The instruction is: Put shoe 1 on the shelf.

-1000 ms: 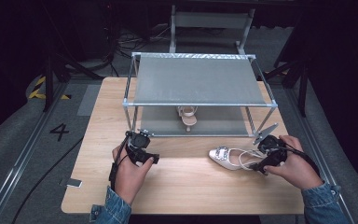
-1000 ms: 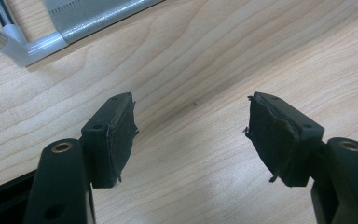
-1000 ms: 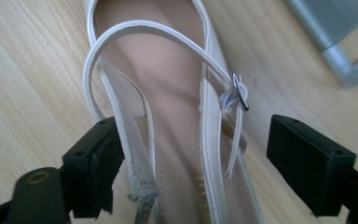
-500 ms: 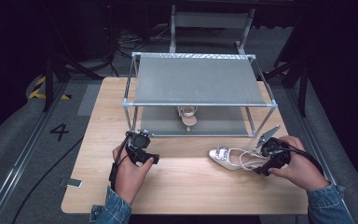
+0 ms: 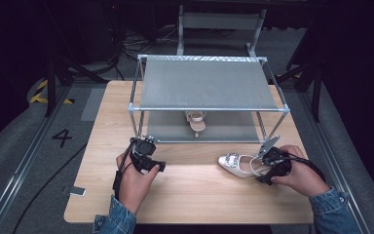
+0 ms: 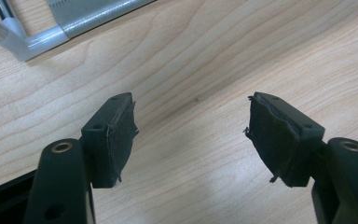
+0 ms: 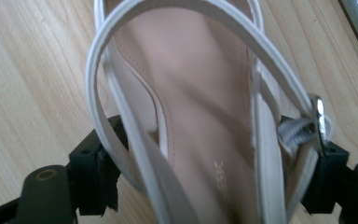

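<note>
Right gripper (image 5: 268, 171), jaws just closing around the white shoe's (image 5: 236, 164) heel in front of the rack (image 5: 209, 109), looks mid-grasp; next, squeeze firmly before lifting.

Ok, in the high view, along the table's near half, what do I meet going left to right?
Left gripper, open over bare wood → white shoe → right gripper, jaws either side of the shoe's heel end.

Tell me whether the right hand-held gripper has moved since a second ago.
Yes. The right hand-held gripper dropped slightly, away from the rack's front right post, its jaws closing around the white shoe's heel.
</note>
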`<move>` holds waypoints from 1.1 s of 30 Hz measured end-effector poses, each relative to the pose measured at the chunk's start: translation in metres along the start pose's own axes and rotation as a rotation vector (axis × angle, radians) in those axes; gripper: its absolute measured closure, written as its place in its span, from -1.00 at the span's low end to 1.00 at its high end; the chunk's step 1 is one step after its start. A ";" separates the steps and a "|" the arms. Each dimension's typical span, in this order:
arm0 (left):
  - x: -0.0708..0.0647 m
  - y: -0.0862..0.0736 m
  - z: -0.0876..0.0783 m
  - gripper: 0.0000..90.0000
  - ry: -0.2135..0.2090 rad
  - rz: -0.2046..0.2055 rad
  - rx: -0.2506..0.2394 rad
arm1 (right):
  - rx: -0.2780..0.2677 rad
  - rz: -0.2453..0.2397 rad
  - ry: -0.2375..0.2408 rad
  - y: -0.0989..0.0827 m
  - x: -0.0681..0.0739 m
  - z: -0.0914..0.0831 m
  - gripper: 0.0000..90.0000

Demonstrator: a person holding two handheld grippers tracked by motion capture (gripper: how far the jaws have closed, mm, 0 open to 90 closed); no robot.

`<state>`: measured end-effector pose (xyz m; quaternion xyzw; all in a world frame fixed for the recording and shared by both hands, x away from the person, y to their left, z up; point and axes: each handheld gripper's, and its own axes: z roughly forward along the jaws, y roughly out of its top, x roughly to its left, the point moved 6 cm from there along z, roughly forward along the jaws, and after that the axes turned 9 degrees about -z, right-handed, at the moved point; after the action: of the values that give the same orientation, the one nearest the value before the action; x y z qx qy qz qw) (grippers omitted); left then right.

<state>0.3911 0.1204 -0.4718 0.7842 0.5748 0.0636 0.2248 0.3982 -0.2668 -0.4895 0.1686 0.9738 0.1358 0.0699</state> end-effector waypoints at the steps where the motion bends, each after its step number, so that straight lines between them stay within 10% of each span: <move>1: 0.000 0.000 0.000 -0.28 0.000 0.000 0.000 | 0.000 0.000 0.000 0.000 0.000 0.000 -0.45; 18: 0.004 0.014 -0.008 -0.28 -0.026 0.010 -0.042 | -0.076 0.278 0.066 0.002 0.005 -0.011 -0.09; 33: 0.018 0.021 -0.012 -0.28 -0.032 0.022 -0.055 | -0.084 0.402 -0.019 0.039 -0.014 -0.038 -0.10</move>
<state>0.4114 0.1358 -0.4553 0.7848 0.5607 0.0694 0.2547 0.4160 -0.2451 -0.4402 0.3579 0.9132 0.1861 0.0574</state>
